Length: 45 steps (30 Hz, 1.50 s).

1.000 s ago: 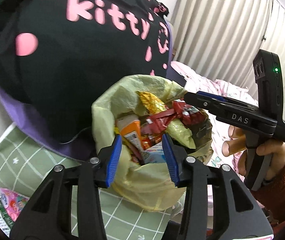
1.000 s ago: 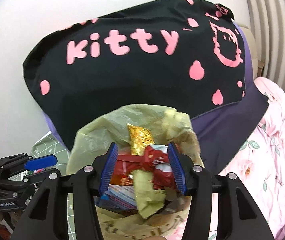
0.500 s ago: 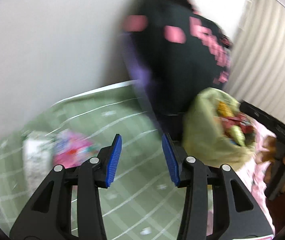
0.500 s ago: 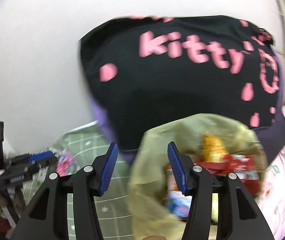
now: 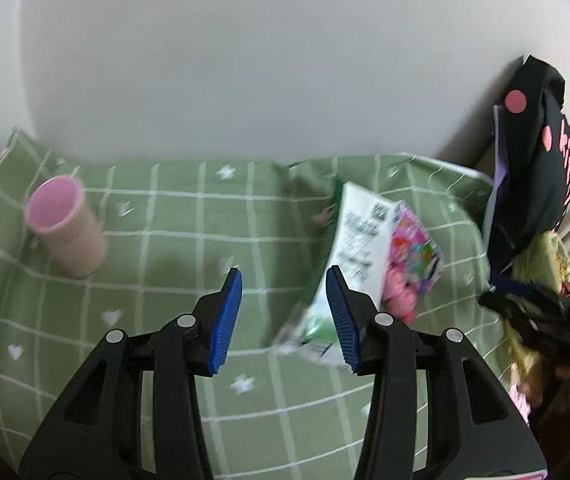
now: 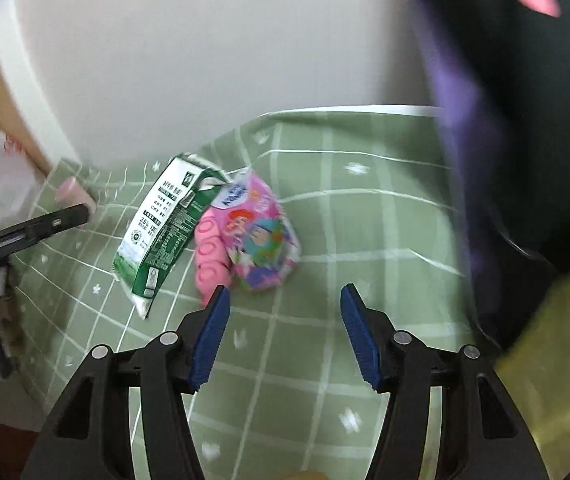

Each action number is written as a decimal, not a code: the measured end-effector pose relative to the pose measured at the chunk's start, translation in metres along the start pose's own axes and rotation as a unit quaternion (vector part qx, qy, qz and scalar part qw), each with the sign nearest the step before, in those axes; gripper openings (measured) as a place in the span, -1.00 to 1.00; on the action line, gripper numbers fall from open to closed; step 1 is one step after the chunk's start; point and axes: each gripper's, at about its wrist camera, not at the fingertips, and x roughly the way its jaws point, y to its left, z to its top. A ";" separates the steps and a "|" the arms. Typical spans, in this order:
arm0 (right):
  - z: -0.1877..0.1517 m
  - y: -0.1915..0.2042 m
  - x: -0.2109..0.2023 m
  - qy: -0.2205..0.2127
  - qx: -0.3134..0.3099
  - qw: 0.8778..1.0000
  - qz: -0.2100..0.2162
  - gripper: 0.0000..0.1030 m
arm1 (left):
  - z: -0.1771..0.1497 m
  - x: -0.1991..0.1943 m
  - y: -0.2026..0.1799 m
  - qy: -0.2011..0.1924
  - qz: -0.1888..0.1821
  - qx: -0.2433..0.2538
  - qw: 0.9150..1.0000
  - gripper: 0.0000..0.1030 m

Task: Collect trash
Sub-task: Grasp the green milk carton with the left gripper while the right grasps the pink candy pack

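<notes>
Swinging away from the stuffed yellow bag (image 5: 545, 264), now at three o'clock, toward the green checked cloth (image 6: 365, 240). Right gripper (image 6: 285, 332) widening, empty; left gripper (image 5: 281, 316) half spread, gripping nothing. Lying uncollected at eleven o'clock: milk carton (image 6: 161, 232), pink wrapper (image 6: 257, 236). Standing farther, at ten o'clock: pink cup (image 5: 65, 228).

Soft, even indoor light, no glare. Both fisheye views bend at the rims. Motion blur smears the black cloth (image 6: 525, 80) and milk carton (image 5: 349, 256).
</notes>
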 end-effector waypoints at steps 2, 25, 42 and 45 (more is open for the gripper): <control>0.011 0.006 0.023 0.004 -0.003 1.000 0.005 0.05 | -0.006 -0.004 0.007 0.005 0.003 -0.003 1.000 -0.19; -0.062 0.011 0.023 0.053 0.047 0.997 0.032 -0.79 | 0.019 0.046 -0.041 0.070 -0.083 0.058 0.992 0.09; -0.094 0.002 -0.033 0.026 0.076 0.996 0.042 -0.10 | 0.056 0.109 -0.077 0.116 -0.054 0.119 0.985 0.10; -0.090 -0.004 -0.040 0.015 0.089 0.995 0.039 -0.10 | 0.048 0.100 -0.076 0.127 -0.066 0.117 0.983 0.09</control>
